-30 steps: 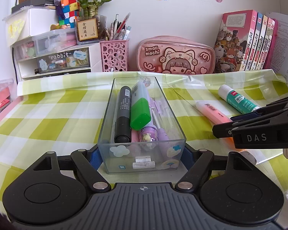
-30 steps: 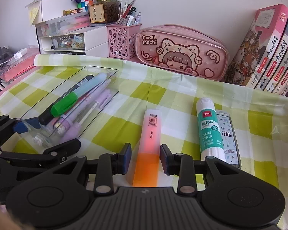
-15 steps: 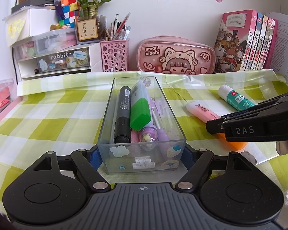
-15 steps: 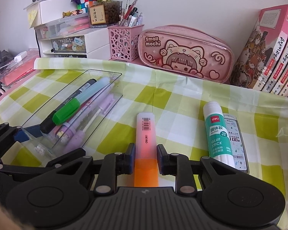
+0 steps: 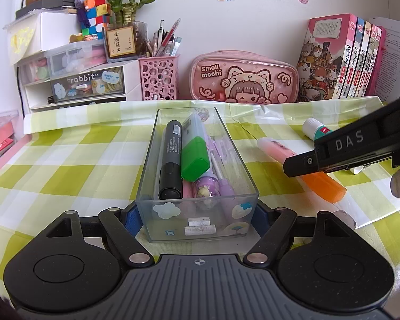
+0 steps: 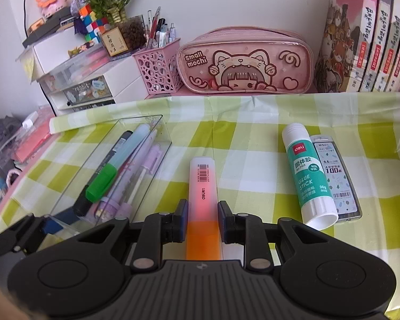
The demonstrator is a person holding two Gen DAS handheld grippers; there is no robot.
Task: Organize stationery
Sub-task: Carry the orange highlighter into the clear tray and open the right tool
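My left gripper (image 5: 197, 213) is shut on the near end of a clear plastic tray (image 5: 246, 173), which holds a black marker (image 5: 170, 157), a green-capped highlighter (image 5: 194, 149) and purple pens. My right gripper (image 6: 202, 214) is shut on an orange highlighter (image 6: 202, 186) and holds it a little above the checked tablecloth, to the right of the tray (image 6: 136, 122). The highlighter (image 5: 301, 165) and right gripper also show in the left wrist view. A glue stick (image 6: 306, 176) and a pencil-lead case (image 6: 336, 176) lie on the cloth further right.
A pink pencil pouch (image 6: 245, 61), a pink pen holder (image 6: 160, 72), white drawer units (image 5: 74, 80) and a row of books (image 6: 373, 34) line the back wall. Pink items sit off the table's left edge (image 6: 32, 144).
My right gripper's jaws have closed on the orange highlighter and lifted it, tilting it and carrying it slightly left toward the tray. My left gripper and the tray have not moved.
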